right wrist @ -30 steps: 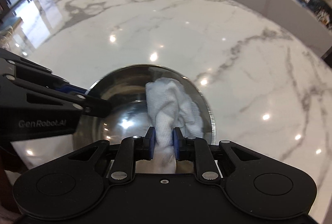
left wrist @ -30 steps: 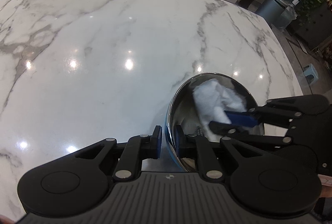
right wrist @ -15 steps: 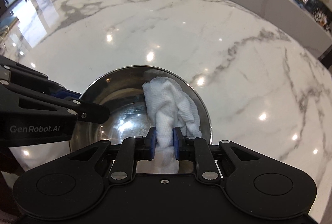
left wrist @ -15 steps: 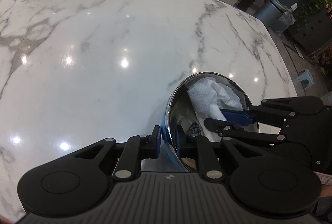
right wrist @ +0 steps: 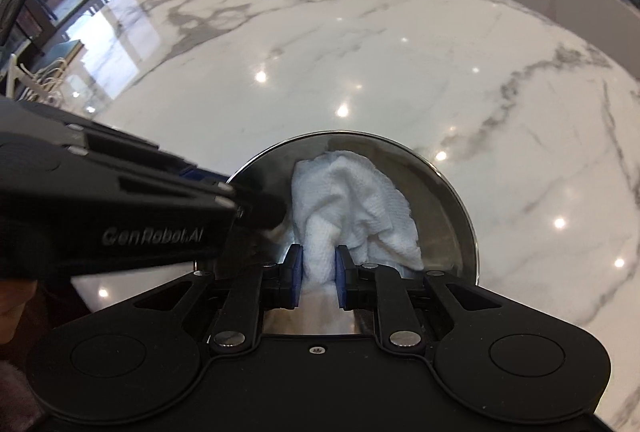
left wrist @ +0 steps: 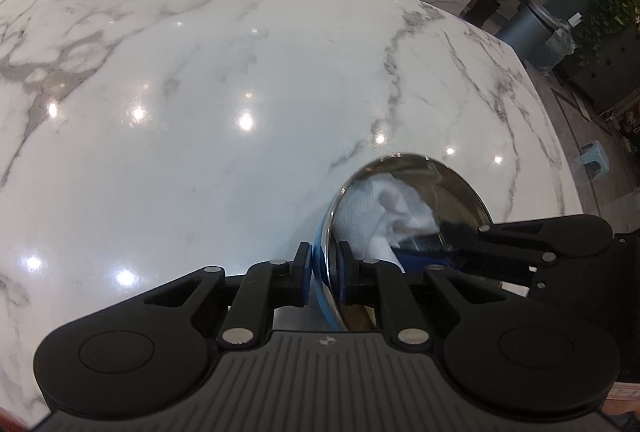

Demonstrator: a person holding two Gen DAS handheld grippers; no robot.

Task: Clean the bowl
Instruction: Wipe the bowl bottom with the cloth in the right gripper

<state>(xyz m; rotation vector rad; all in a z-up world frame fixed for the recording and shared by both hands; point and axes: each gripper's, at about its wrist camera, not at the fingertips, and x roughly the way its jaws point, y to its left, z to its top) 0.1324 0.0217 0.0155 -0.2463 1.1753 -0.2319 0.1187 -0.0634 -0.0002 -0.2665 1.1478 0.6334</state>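
Sideways-tilted steel bowl (left wrist: 460, 187), rim pinched in left gripper (left wrist: 323, 274); right gripper (right wrist: 318, 268) clamping white cloth (right wrist: 352, 203) inside.

Bowl (right wrist: 448, 207) – mirror-polished metal; cloth (right wrist: 352, 207) – white, waffle-textured; countertop (right wrist: 360, 43) – glossy marble.

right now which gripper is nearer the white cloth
Right. The right gripper has its fingers shut on the white cloth inside the bowl. The left gripper clamps the bowl's rim, beside the cloth, not holding it.
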